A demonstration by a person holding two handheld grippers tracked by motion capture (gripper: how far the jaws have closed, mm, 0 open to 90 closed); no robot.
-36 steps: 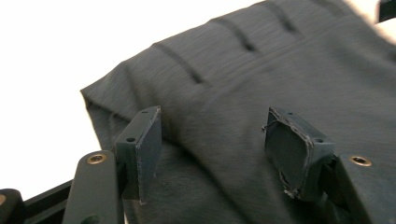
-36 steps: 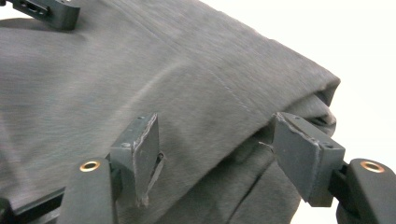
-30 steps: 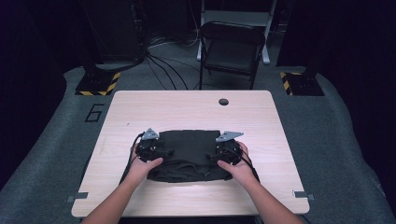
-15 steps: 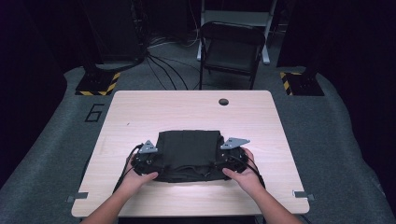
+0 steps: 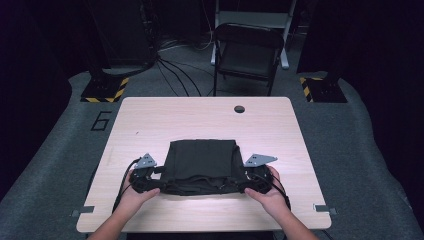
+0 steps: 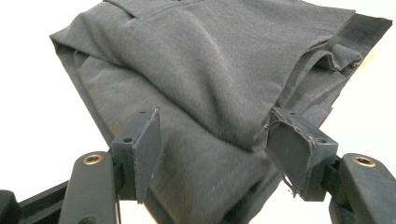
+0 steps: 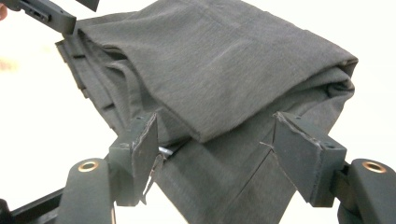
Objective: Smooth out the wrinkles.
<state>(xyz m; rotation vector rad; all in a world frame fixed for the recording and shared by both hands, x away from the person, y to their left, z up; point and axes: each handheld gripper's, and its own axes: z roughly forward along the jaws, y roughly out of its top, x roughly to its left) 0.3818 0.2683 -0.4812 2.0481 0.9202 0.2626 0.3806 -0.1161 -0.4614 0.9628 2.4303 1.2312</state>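
Honestly, the main risk is that the folded stack comes apart: the left gripper (image 5: 150,181) sits at the near-left corner of the dark garment (image 5: 201,165) with its jaws spread wide and the cloth lying loosely between them, unpinched, so a close from this stance could catch only the top layer and peel it off the ones beneath. A drag toward the near edge of the worktop (image 5: 150,120) could also rumple the lower folds, which already bunch along the garment's near side. The garment itself is a dark grey woven piece (trousers, by the look of the seams and a waistband-like strip, though I can't be sure), folded into a rough rectangle and lying flat, nearer the person's edge than the small round hole at the far side. Its far part lies smooth; its near edge is thicker and uneven, with several layers showing at both corners. At the garment's near-right corner the right gripper (image 5: 256,181) is likewise released, jaws wide with fabric between and no pad pressing, so an uneven bite there would skew the fold sideways.
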